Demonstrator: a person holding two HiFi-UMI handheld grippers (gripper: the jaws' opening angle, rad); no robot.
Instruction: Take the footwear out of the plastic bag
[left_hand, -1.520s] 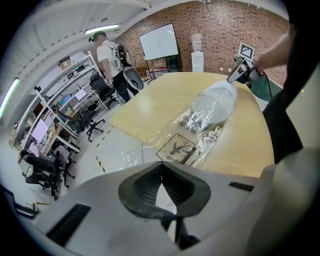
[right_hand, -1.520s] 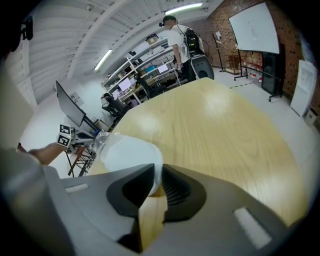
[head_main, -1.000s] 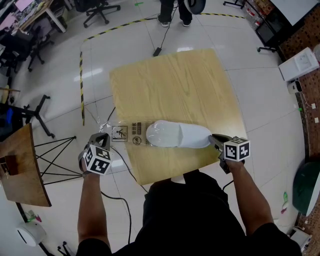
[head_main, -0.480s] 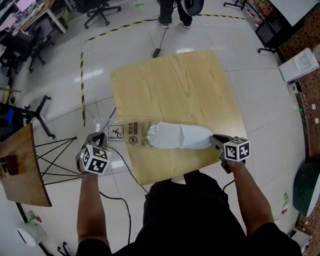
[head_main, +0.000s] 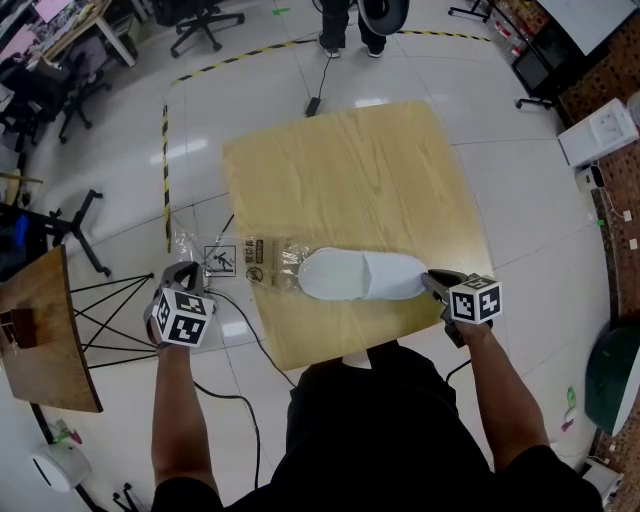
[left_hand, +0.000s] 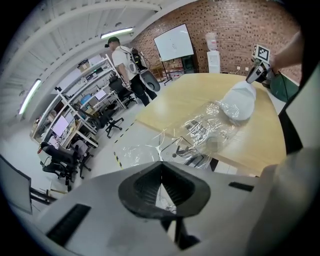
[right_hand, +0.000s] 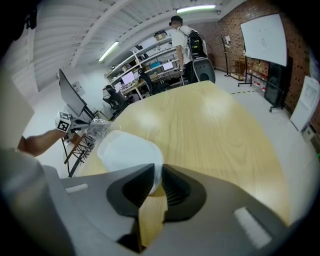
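One bag (head_main: 235, 262) farther left off one slipper (head_main: 362, 276); left tool (head_main: 181, 272) tight on bag, right tool (head_main: 429, 281) tight on slipper

The bag (head_main: 272, 254) carries a square warning pictogram (head_main: 220, 261), a round symbol (head_main: 253, 273) at 3 o'clock of it, and print too small to read.
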